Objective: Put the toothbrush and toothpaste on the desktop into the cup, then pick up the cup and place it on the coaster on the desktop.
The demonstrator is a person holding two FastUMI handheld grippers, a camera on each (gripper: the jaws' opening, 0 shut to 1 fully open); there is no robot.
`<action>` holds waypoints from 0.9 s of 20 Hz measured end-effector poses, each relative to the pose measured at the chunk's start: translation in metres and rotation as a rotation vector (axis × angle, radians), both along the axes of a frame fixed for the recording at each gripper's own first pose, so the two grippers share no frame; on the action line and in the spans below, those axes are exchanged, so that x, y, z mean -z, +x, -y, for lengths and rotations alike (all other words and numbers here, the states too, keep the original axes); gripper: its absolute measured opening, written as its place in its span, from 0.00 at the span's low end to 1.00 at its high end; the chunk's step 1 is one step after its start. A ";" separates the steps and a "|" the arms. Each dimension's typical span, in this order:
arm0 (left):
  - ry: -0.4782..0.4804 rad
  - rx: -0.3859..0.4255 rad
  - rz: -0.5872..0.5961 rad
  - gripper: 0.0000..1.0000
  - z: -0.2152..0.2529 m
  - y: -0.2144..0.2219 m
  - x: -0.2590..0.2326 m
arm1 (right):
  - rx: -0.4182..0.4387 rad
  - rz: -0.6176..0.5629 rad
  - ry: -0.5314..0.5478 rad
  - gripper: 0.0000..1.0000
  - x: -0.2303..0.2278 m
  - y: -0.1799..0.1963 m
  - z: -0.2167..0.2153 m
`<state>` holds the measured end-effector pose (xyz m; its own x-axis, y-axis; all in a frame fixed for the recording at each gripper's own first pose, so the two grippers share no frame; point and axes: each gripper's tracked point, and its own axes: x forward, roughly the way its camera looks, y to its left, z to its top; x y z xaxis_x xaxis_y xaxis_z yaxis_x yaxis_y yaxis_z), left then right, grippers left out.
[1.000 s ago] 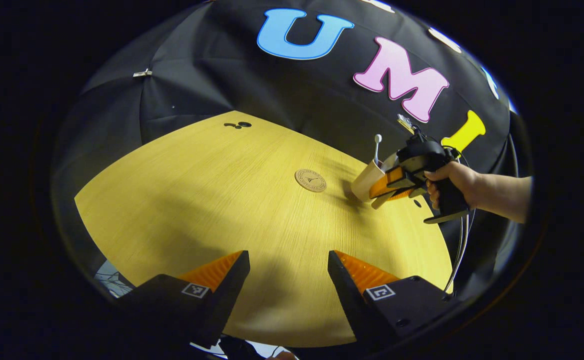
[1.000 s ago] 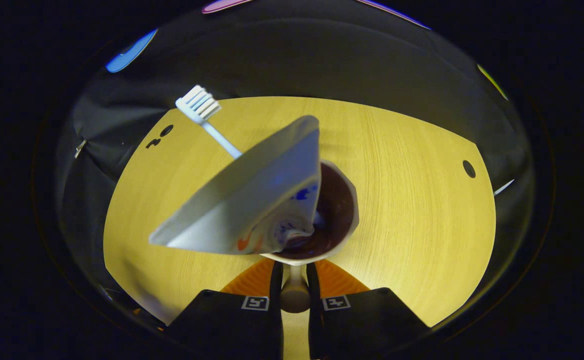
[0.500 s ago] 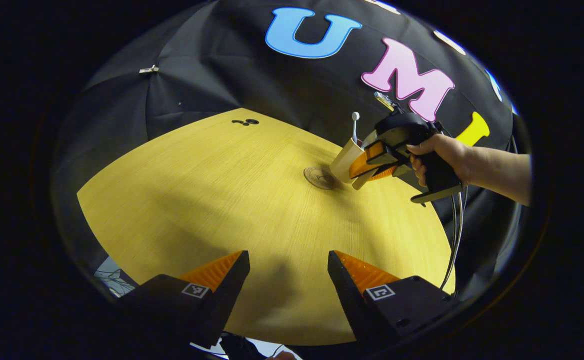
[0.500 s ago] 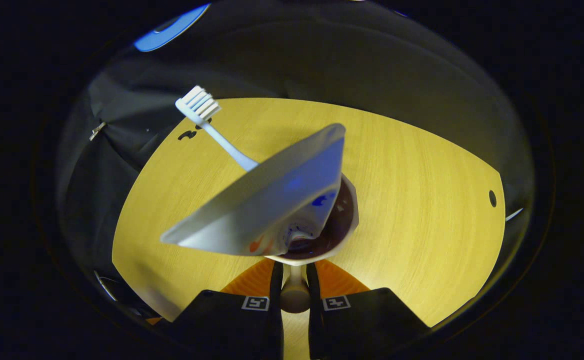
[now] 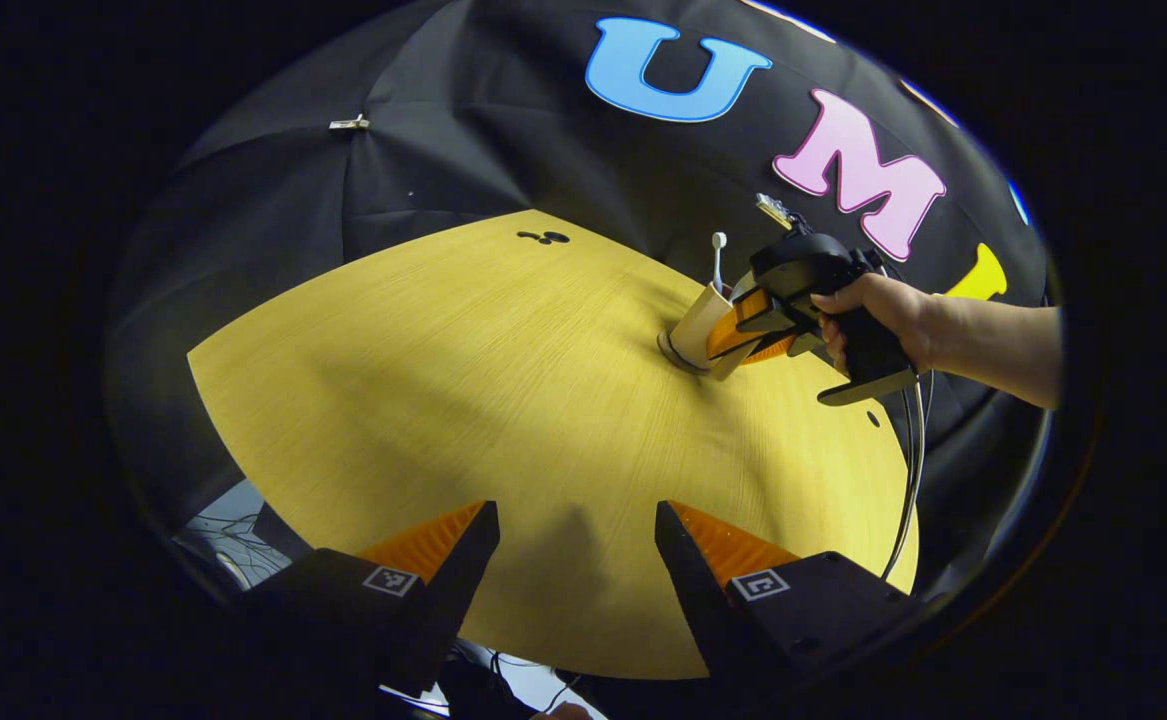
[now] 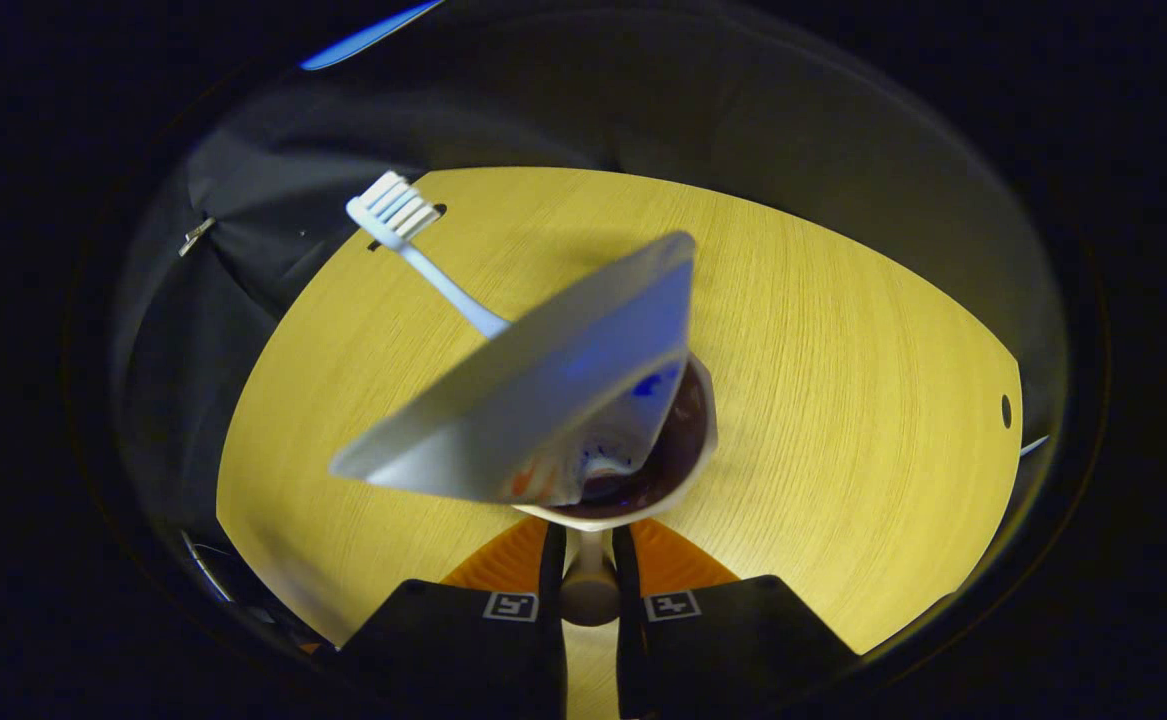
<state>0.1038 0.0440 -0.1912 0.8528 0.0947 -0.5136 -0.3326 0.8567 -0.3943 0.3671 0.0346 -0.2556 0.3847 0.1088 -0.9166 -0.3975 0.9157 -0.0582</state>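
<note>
From the left gripper view, your left gripper (image 5: 573,540) hangs low over the counter (image 5: 463,400) with its jaws wide and nothing between them. Well across the counter your right gripper (image 5: 733,335), in your hand (image 5: 878,315), has the cup (image 5: 698,325) tilted, its base at the coaster (image 5: 671,352), of which just a sliver of rim peeks out beneath. The toothbrush (image 5: 717,262) stands up out of the cup. Whether the base is flat on the coaster or a touch above it, you cannot tell from here. Over to the right gripper view: the right gripper (image 6: 588,570) has its jaws narrow, pinched on the cup's handle (image 6: 588,585), and you look down into the dark inside of the cup (image 6: 688,440). The toothpaste (image 6: 543,400) leans out wide over the rim, the toothbrush (image 6: 423,250) angling off behind it. Here's the danger: that cup is leaning, and the toothpaste is top-heavy on one side. Let go before the base sits flat and it may rock, tip, or slide off the coaster's edge. Level it first, I'd say, then ease the jaws apart.
</note>
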 end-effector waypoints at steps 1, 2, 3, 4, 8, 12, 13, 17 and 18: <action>0.003 -0.002 -0.002 0.98 -0.001 -0.003 0.000 | -0.002 -0.001 -0.007 0.23 -0.002 -0.001 0.000; 0.005 -0.003 -0.003 0.98 -0.001 -0.002 0.000 | -0.006 -0.001 -0.011 0.23 0.000 0.001 0.000; 0.007 -0.003 -0.004 0.98 -0.002 -0.001 0.000 | -0.006 -0.003 -0.013 0.24 -0.002 0.002 0.001; 0.010 -0.002 -0.001 0.98 -0.004 -0.002 -0.003 | -0.005 -0.007 -0.011 0.26 0.000 0.001 0.001; 0.028 0.020 0.024 0.98 -0.001 -0.001 -0.010 | 0.017 0.003 0.076 0.36 -0.024 -0.007 -0.002; 0.055 0.066 0.037 0.98 0.003 0.002 -0.018 | 0.030 0.049 0.142 0.87 -0.058 -0.016 0.000; 0.061 0.078 0.046 0.98 0.004 0.002 -0.020 | 0.033 0.073 0.147 1.00 -0.065 -0.017 0.003; 0.080 0.151 0.073 0.98 0.014 0.006 -0.028 | 0.043 0.183 0.163 0.98 -0.101 -0.034 0.023; 0.084 0.170 0.080 0.98 0.017 0.007 -0.031 | 0.051 0.215 0.168 0.98 -0.110 -0.039 0.029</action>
